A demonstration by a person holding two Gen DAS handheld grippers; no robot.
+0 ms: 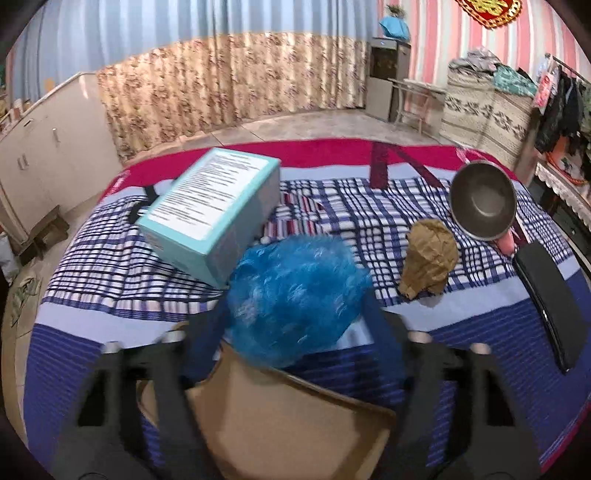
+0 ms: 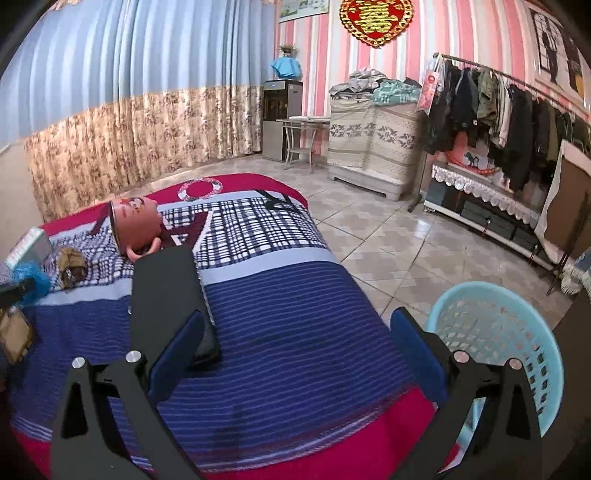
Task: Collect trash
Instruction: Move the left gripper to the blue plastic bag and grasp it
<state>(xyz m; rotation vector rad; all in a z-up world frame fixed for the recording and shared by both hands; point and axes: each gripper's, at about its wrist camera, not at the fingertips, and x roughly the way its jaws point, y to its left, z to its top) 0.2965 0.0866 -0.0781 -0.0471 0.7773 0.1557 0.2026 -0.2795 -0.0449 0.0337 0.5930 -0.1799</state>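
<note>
- Two walls show: pink-and-white striped wallpaper carrying a red-and-gold double-happiness ornament (image 2: 376,21), its characters too blurred to read, beside blue-and-floral curtains (image 2: 129,110); pale floor tiles (image 2: 399,236) lie below.
- Bed under a plaid blue, white and red blanket (image 1: 369,206) carries everything.
- Perforated light-blue plastic basket (image 2: 517,332) stands on the floor beside the bed.
- Teal cardboard box (image 1: 214,214) bears a white panel of unreadable small print.
- Left tongs (image 1: 295,317) are clamped on a crumpled blue plastic bag (image 1: 295,295) above the blanket, over a brown cardboard piece (image 1: 280,424).
- Right tongs (image 2: 295,354) stand spread, holding nothing.
- Crumpled brown paper bag (image 1: 428,258) lies beside a tipped metal bowl (image 1: 484,201).
</note>
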